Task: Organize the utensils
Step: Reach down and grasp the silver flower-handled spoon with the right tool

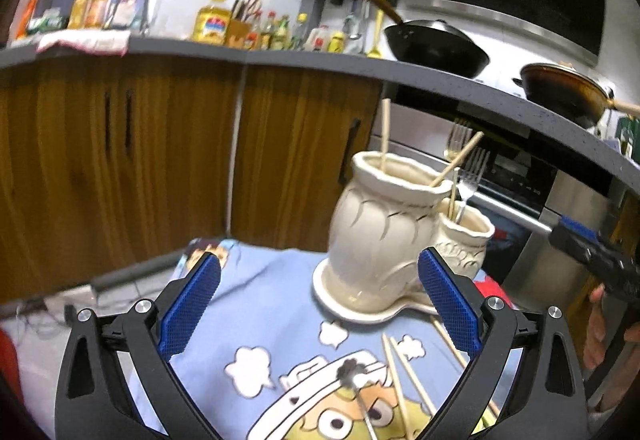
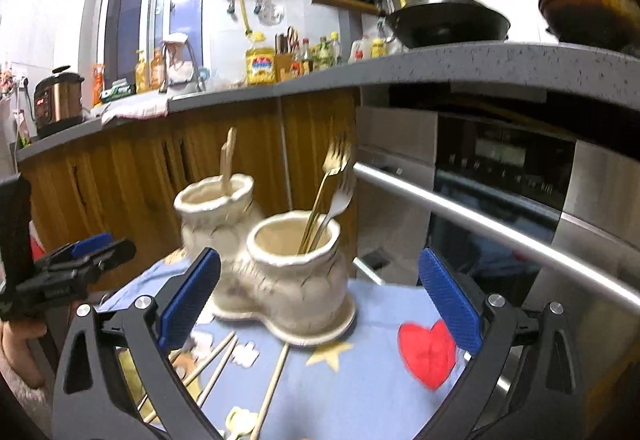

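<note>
Both hand-held grippers are spread wide and hold nothing. Left hand-held gripper (image 1: 318, 304) hovers low over the blue cartoon cloth (image 1: 264, 304), its blue ribbed pads (image 1: 190, 304) framing the cream ceramic holder (image 1: 376, 240) from the taller side. Right hand-held gripper (image 2: 320, 304) faces the same holder from the other side, with the shorter pot nearest its camera.

That holder is a double one: a tall pot (image 1: 380, 224) and a short pot (image 1: 466, 240) joined on one shared base, standing upright on the cloth. Two wooden chopsticks (image 1: 385, 135) stick out of the tall pot, one nearly upright and one leaning toward the short pot. A silver fork (image 2: 338, 205) and a gold fork (image 2: 330, 169) stand tines-up in the short pot (in the left wrist view a thin pale stick seems to stand with them, though it is hard to be sure).

Loose chopsticks (image 2: 216, 364) lie flat on the cloth just in front of the holder's base, between the two grippers, several of them fanned apart. In the left wrist view a thin metal utensil (image 1: 362, 400) also lies on the cloth near the lower edge; what kind it is cannot be made out.

Behind stand wooden cabinet doors (image 1: 120, 159) and a steel oven (image 2: 500, 191) under the grey bench (image 2: 440, 63).
</note>
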Motion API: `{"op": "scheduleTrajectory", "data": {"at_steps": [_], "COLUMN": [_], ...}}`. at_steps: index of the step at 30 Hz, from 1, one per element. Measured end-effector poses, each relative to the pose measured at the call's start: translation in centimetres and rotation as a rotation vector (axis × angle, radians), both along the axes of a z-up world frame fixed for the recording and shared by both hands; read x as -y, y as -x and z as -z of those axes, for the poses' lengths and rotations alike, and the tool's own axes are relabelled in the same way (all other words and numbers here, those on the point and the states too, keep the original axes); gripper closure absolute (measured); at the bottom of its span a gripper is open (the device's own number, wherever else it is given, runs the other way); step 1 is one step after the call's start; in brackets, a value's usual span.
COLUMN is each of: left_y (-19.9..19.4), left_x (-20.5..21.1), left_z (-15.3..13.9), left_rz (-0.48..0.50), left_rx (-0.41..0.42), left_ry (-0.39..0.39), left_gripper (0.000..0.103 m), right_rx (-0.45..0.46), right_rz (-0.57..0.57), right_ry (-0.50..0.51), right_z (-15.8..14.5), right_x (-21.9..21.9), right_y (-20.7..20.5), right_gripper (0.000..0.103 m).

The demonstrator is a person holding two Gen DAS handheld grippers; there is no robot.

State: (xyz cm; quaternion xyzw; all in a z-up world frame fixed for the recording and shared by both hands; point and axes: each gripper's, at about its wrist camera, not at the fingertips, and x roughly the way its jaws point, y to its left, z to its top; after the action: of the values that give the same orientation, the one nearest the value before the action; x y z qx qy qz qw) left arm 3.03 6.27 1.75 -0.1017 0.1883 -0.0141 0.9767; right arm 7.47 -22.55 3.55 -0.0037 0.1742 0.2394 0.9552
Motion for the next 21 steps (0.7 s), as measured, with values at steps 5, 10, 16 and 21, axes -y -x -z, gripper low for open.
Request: {"op": "scheduleTrajectory", "data": {"at_steps": [5, 10, 16, 21], "left_y": [0.4, 0.4, 0.5, 0.6], "left_x": [-1.5, -2.4, -2.3, -3.3], "left_z": [0.6, 0.8, 0.8, 0.9], "left_rz": [-0.024, -0.035, -0.025, -0.042], "left_rx": [-0.032, -0.043, -0.038, -0.039], "left_ry": [0.023, 0.045, 0.032, 0.068], "left_gripper": [0.005, 0.005, 0.005, 0.005], "right_rx": [-0.093, -0.206, -0.332, -0.377], "right_rz": [-0.081, -0.150, -0.201, -0.230], "right_ry": [0.052, 0.130, 0.232, 0.281], "right_z": [1.7, 4.5, 7.1, 8.0], "right_x": [-2.6, -6.4, -11.0, -13.7], "right_y": [1.1, 1.9, 2.2, 2.6], "right_gripper": [0.005, 0.005, 0.024, 0.052]}}
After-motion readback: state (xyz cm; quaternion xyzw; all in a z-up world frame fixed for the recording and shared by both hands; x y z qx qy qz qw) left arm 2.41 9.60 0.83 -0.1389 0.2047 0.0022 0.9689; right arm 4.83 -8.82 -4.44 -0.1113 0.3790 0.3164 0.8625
